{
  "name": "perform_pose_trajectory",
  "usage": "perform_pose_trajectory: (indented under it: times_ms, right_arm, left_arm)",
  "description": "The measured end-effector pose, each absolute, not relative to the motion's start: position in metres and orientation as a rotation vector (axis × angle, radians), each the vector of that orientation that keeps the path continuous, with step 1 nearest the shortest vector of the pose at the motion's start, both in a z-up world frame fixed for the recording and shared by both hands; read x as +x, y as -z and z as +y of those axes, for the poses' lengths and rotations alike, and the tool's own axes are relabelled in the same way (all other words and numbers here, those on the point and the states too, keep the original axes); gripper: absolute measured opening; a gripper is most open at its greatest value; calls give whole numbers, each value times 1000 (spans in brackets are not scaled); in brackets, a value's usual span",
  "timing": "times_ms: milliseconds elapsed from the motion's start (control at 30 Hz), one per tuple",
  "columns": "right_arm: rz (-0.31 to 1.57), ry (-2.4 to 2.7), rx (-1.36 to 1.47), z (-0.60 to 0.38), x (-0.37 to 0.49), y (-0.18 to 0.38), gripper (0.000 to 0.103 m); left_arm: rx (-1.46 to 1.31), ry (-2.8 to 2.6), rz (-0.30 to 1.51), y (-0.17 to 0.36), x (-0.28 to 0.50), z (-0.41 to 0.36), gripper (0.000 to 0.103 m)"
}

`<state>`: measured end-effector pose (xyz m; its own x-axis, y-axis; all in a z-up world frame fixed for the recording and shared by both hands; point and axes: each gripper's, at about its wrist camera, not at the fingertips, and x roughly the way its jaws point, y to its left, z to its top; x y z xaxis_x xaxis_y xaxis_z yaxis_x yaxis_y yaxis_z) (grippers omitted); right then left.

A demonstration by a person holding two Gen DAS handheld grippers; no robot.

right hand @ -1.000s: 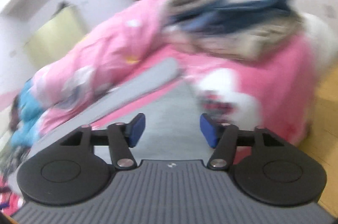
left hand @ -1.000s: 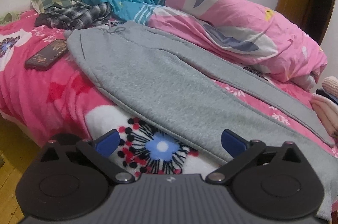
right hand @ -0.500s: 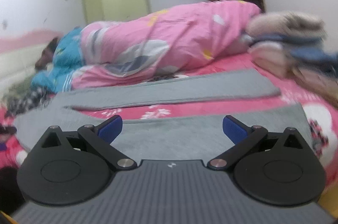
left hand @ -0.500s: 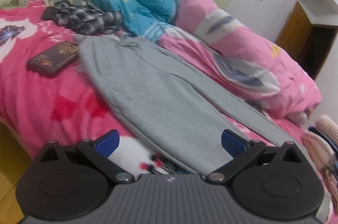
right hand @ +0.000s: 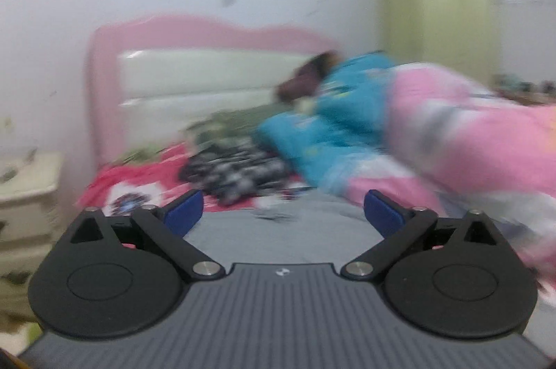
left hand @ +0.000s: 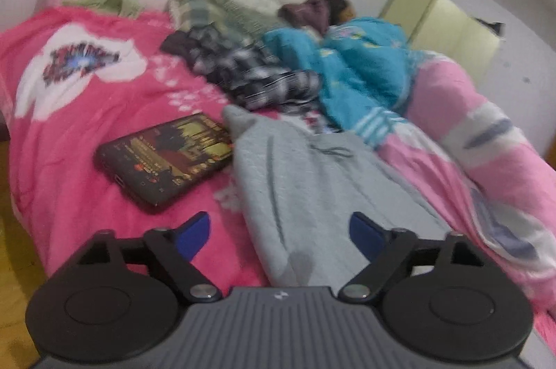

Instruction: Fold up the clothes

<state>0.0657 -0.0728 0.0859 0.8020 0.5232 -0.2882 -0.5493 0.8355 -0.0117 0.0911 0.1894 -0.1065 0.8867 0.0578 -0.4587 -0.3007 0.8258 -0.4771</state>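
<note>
Grey sweatpants (left hand: 305,181) lie flat on the pink flowered blanket (left hand: 76,125), waistband and drawstring toward the headboard. My left gripper (left hand: 279,233) hovers over the waistband end with its jaws closing; the cloth lies below the blue pads (left hand: 194,231), not pinched. In the blurred right wrist view the same grey sweatpants (right hand: 278,230) lie below my right gripper (right hand: 283,212), whose jaws are also closing with nothing pressed between them.
A dark phone (left hand: 166,157) lies on the blanket just left of the waistband. A plaid garment (left hand: 250,70), a blue quilt (left hand: 351,70) and a pink quilt (left hand: 486,139) are heaped toward the headboard (right hand: 208,73). A nightstand (right hand: 24,188) stands at left.
The left gripper slid along the sweatpants toward the waistband and phone, its jaws narrowing. The right gripper swung from the leg end and folded stack to face the headboard, rising.
</note>
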Motion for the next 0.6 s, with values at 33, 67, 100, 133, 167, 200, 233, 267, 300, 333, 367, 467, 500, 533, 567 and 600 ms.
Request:
perform_pose_trajectory:
  times_ms: [33,67,100,133,167,200,233,267,300,333,367,467,500,533,567,600]
  right_arm:
    - [314,-608,-116,-55,84,-87,83]
    - [350,-638,-137,-37,101,-87,80]
    - [386,-668,-157,-20,118,-87,75]
    - [420,-694,-185,-3,134,-84,69]
    - [451,-717,-221,14,147,-78,66]
    - [481,-739,-260,30,159,-72,61]
    - [506,-759,-298,45,168,-65,60]
    - [522,-782,-346,61,174,-56,60]
    - [536,-807,-397,77,180,-47,59]
    - [550,-832,-449,92,186,-38,58]
    - [562,-851,-489,106,192,-30,58]
    - [596,-904,-601,144,210,-9,58]
    - [607,-921,-638,156,216,-2,58]
    - [618,-938,-675,169,222,5,58]
    - [648,-955,-714,180,227,13,58]
    - [676,-960,-760,189,232,22,57]
  left_arm:
    - [-597,-210,451,110,99,194,72]
    - [-621,-217,453,114,106,198,67]
    - [-640,-208,438,118,109,200,61]
    - [-646,-201,417,120,111,201,58]
    - [-641,-195,401,123,112,199,56]
    - [-639,-187,386,125,113,198,53]
    - [-649,-172,373,126,113,197,51]
    - [-654,-160,359,127,114,195,50]
    - [-636,-157,344,126,113,192,48]
    - [-608,-151,328,124,113,188,47]
    - [-583,-145,315,123,113,184,45]
    - [-545,-132,305,122,114,178,41]
    - [-532,-127,303,121,114,176,40]
    - [-518,-123,300,121,114,173,38]
    - [-501,-119,294,120,114,170,37]
    - [-483,-114,289,119,114,167,37]
